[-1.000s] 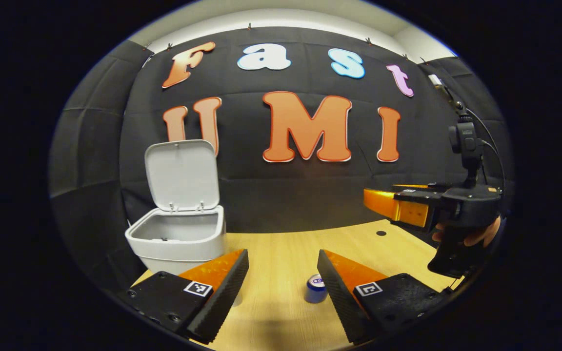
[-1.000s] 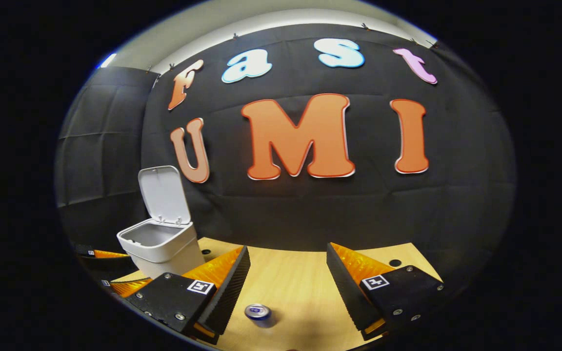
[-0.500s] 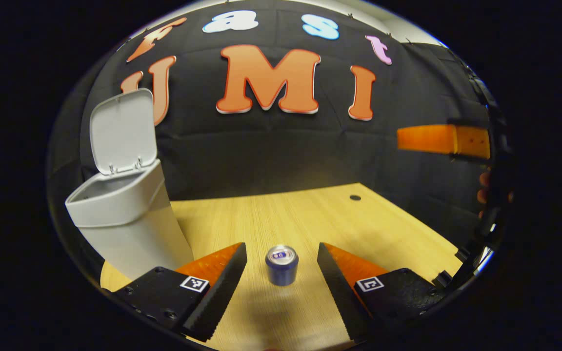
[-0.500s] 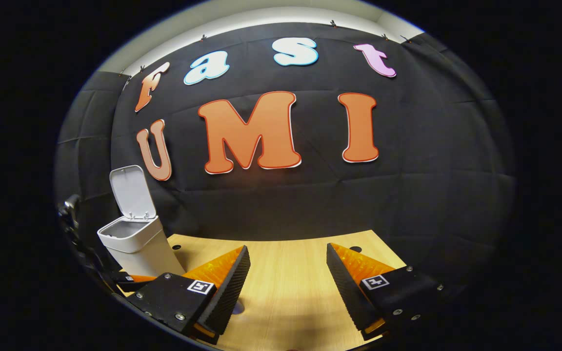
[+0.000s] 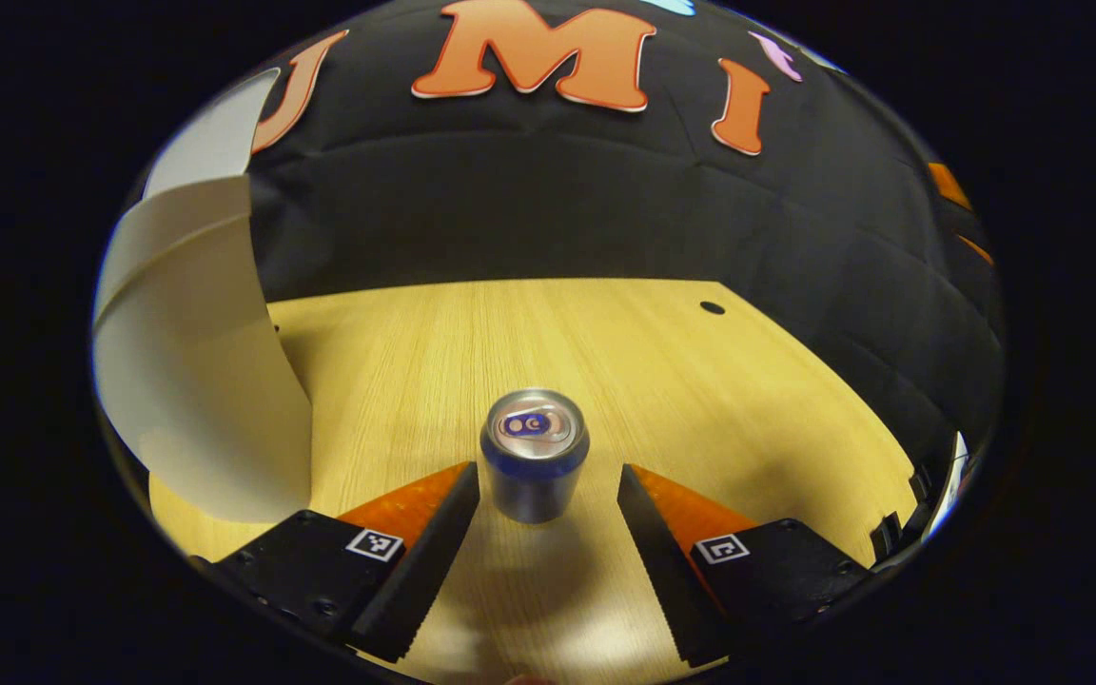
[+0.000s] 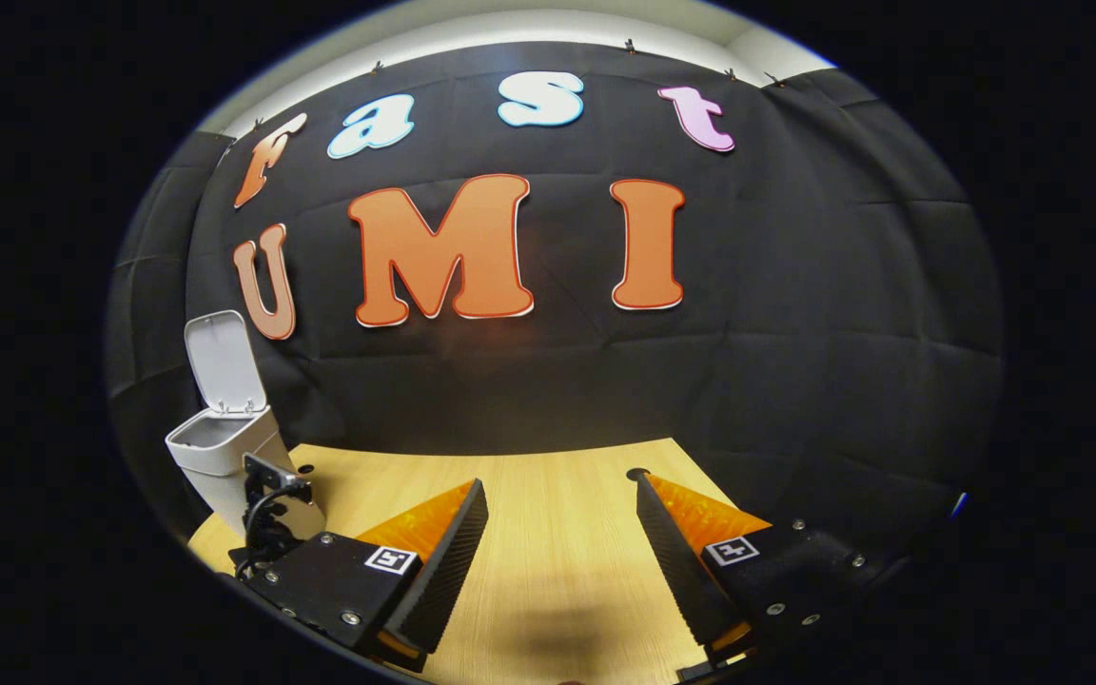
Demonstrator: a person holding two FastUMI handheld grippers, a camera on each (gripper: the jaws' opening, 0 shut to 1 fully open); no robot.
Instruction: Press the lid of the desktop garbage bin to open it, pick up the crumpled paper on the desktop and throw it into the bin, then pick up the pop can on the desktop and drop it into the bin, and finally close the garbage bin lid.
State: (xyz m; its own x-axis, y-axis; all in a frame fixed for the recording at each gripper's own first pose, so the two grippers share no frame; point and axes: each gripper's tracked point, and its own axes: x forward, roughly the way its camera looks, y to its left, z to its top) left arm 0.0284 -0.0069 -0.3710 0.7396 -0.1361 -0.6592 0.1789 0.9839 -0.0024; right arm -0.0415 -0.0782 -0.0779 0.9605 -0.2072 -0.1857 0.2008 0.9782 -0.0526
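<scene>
In my left gripper view, going from left to right: the bin [image 5: 196, 381] stands at the far left, a smooth pale plastic wall w/ rounded corners, very near to my claw, and its lid [image 5: 210, 143] is up. Next comes my left gripper [image 5: 548, 518], jaws apart and holding nothing; the ribbed pads look rubbery, good for friction. The pop can [image 5: 535, 455] stands upright on the desktop [image 5: 700, 400] just between my fingertips, nearer to the left finger, maybe touching it, I cannot tell. It is a small metal cylinder w/ shiny silver top and blue side. I judge it light, probably empty, w/ thin walls that dent easily and a slippery skin, so I should take it at mid-height on the round side, firm but not hard. The desktop is pale wood grain, flat, w/ a small dark hole [image 5: 713, 307] at the right. In my right gripper view the bin [image 6: 225, 457] is at the far left w/ lid [image 6: 222, 362] raised, and my right gripper [image 6: 557, 552] is also wide apart and empty, above bare wood. I see no crumpled paper on the desktop, so prob. it is in the bin already.
</scene>
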